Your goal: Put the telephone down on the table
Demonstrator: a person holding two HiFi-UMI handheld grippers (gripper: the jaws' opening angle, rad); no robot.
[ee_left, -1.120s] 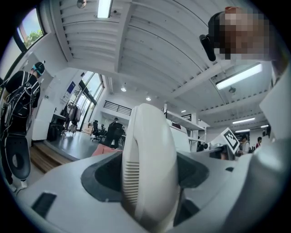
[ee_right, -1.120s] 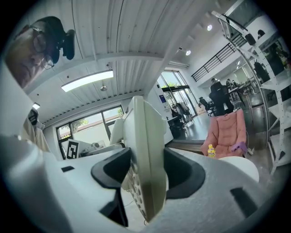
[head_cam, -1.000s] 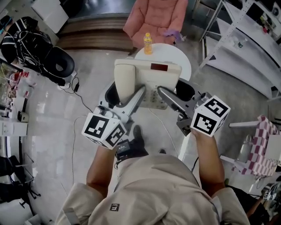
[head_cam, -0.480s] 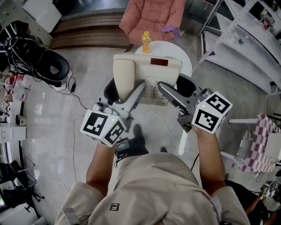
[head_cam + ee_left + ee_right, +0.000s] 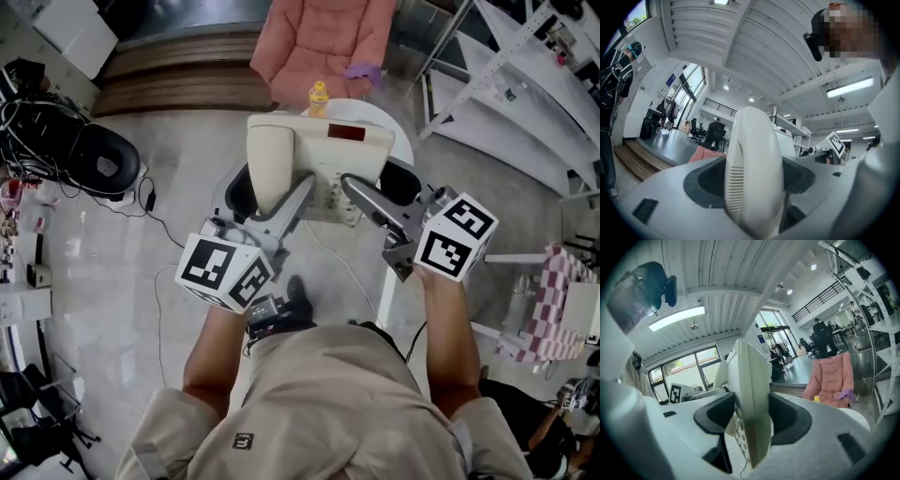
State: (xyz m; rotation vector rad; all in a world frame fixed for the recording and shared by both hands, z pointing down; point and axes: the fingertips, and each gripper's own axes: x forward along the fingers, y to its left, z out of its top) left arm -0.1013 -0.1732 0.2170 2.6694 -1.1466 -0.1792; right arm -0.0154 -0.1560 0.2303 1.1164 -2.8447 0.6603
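A cream desk telephone (image 5: 323,164) with its handset (image 5: 270,169) on the cradle hangs in the air in front of me. It covers most of a small round white table (image 5: 400,141). My left gripper (image 5: 267,194) is shut on the telephone's handset side; in the left gripper view the handset (image 5: 752,173) fills the gap between the jaws (image 5: 752,190). My right gripper (image 5: 380,192) is shut on the telephone's right edge. In the right gripper view that edge (image 5: 750,399), with keypad buttons showing, stands clamped between the jaws (image 5: 752,423).
A yellow bottle (image 5: 319,96) stands on the round table, behind the telephone. Beyond it is a pink armchair (image 5: 323,42). White shelving (image 5: 525,84) runs along the right, a black office chair (image 5: 94,164) stands at left, and a checkered cloth (image 5: 548,314) lies at far right.
The telephone and both grippers have drifted slightly forward over the round table, hiding more of it and the bottle's lower part. Both grips are unchanged.
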